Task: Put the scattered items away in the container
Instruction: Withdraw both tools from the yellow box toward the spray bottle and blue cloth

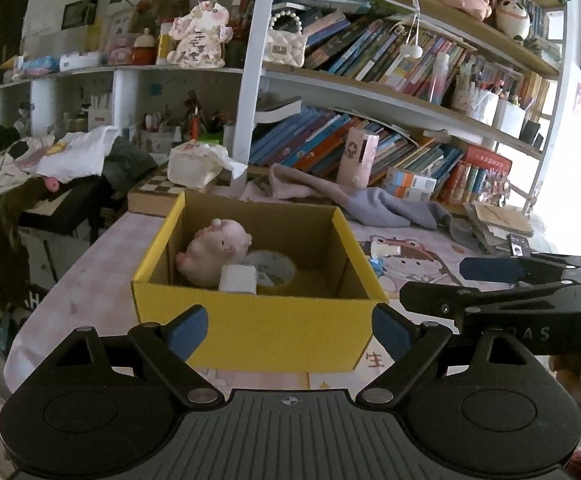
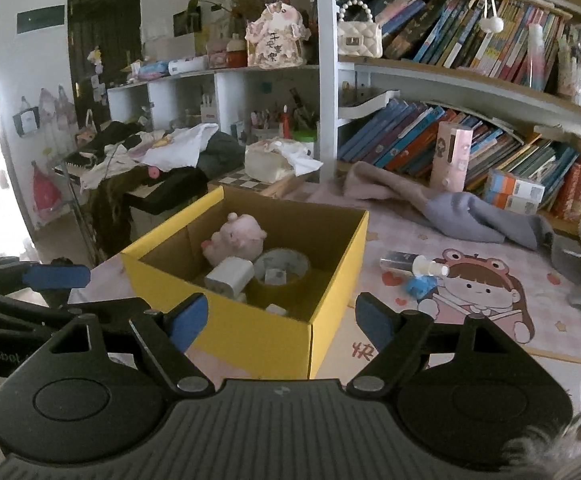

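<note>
- On the pink desk mat, the left gripper point(image 1: 288, 330) is hovering with jaws spread wide and empty before the yellow box point(image 2: 250, 328), which is already holding a pink plush pig point(image 2: 236, 238), a white charger point(image 2: 228, 276) and a tape roll point(image 2: 282, 270).
- Beside it, the right gripper point(image 2: 282, 320) is likewise gaping, holding nothing.
- Farther right, a spray bottle point(image 2: 412, 262) and a blue item point(image 2: 420, 285) are lying near the box; the right gripper is best swinging right and dipping over the bottle's body.
</note>
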